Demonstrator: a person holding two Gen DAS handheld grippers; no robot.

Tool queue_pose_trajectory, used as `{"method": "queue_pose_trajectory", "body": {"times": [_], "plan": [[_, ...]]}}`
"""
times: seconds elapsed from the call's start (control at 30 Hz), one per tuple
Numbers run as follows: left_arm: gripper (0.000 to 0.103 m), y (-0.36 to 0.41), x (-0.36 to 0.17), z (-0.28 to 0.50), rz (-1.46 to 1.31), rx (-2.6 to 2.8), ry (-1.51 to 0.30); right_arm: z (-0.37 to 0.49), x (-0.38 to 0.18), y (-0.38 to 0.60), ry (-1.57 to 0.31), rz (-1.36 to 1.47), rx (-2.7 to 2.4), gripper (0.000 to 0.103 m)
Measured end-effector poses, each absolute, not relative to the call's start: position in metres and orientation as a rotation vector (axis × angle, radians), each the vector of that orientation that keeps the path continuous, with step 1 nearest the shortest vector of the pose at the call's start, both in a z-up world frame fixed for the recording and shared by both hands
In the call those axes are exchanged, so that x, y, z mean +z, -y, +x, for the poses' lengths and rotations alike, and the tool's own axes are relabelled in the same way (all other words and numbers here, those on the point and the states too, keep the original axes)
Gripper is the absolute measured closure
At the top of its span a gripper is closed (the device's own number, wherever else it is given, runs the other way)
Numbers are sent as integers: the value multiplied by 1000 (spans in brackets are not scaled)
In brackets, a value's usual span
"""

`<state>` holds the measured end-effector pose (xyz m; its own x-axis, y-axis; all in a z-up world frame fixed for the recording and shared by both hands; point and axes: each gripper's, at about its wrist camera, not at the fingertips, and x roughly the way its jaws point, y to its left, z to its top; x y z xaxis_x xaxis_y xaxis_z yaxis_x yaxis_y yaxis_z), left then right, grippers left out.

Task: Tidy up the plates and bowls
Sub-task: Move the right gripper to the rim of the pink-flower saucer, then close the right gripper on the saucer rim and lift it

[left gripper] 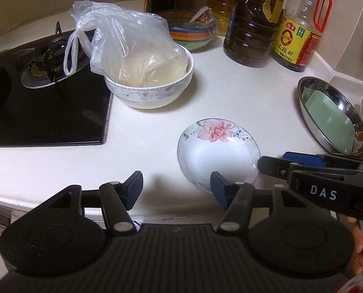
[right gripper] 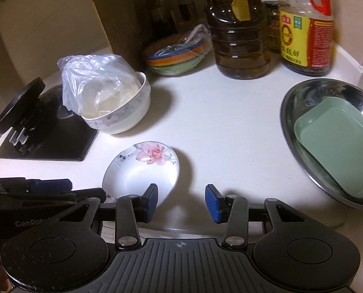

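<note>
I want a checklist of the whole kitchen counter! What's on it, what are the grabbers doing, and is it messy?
Surface: white countertop, bare in the middle.
Job's things: small flowered plate near the front edge; flowered bowl holding a plastic bag; striped bowl under film; green tray inside the steel dish.
Clutter: oil bottle and soy sauce bottle at the back.
Grippers: left gripper open, one finger over the plate's rim; right gripper open, holding nothing, beside the plate.
Cables: nothing seen.
Surroundings: black gas stove at the left; beige wall behind.
</note>
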<state>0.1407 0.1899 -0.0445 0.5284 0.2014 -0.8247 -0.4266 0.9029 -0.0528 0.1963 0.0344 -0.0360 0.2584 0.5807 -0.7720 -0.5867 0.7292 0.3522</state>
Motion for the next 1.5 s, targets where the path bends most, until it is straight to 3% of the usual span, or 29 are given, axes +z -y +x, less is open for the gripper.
{"method": "queue_pose_trajectory", "body": {"times": [0.3,0.67,1.0,1.1,1.5], "plan": [[54,-193,-50,151,-256,340,-935,201,-43,-46,-1049,-14,780,64],[66,-197,-60,160,-266,324,-949,205,-49,-54,-1047,-30,777,75],[71,-199,-64,165,-281,327,-961,209,-51,-60,-1045,-47,793,85],[79,-201,-65,166,-289,328,-963,209,-52,-62,-1041,-55,799,89],[91,-202,-68,171,-298,333,-972,209,-54,-64,-1038,-66,798,96]]}}
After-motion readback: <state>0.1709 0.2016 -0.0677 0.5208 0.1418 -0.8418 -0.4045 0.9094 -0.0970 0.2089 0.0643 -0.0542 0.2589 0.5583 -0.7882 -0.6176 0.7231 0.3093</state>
